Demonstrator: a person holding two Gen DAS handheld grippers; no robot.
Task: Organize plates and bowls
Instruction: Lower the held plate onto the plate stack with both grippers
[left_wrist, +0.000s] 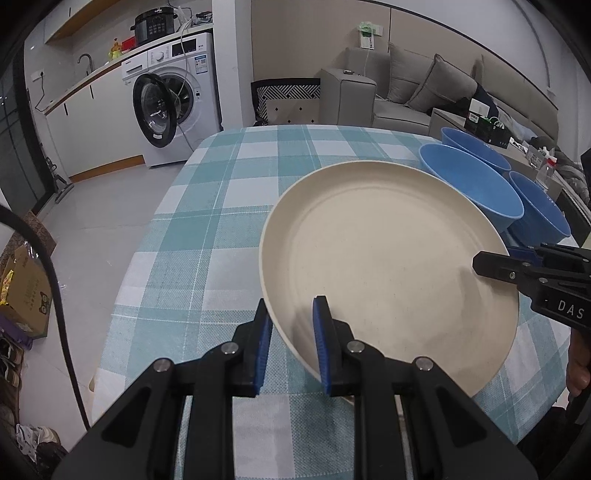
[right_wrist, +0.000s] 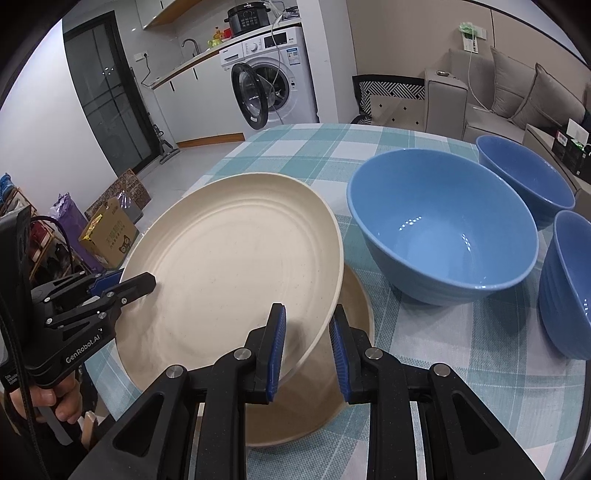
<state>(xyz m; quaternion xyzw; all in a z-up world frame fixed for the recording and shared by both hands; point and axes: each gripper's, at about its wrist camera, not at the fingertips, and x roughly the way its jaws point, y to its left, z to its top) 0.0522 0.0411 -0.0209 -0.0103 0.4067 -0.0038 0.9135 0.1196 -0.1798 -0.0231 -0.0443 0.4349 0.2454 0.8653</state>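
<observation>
Upper plate: a round cream plate (right_wrist: 236, 266) is held tilted above the tabletop, its far edge raised, gripped on opposite sides of its rim by both grippers.
Lower plate: a second cream plate (right_wrist: 332, 398) lies flat on the tabletop directly beneath the raised one; only its near right part shows in the right wrist view.
Left gripper: the left gripper (left_wrist: 291, 345) has its blue-padded fingers (left_wrist: 321, 343) closed on the near rim of the upper plate, one finger under the plate and one inside it.
Right gripper: the right gripper (right_wrist: 308, 349) is clamped on the rim of the same plate at its right side, one blue pad on the inner face, the other outside below the rim.
Bowls: three blue bowls stand upright to the right of the plates. The nearest bowl (right_wrist: 443, 229) sits just beside the raised plate; a far bowl (right_wrist: 524, 173) stands behind it, and a right-hand bowl (right_wrist: 569, 288) is cut off by the edge of the view.
Tabletop: the tabletop (left_wrist: 221, 221) is covered by a teal and white checked cloth.
Person: a hand (right_wrist: 44, 402) grips the handle of the left gripper at the lower left of the right wrist view.
Room: a white washing machine (left_wrist: 173, 96) with its door open stands against the far wall, and a grey sofa (left_wrist: 424, 85) with cushions is to its right.
</observation>
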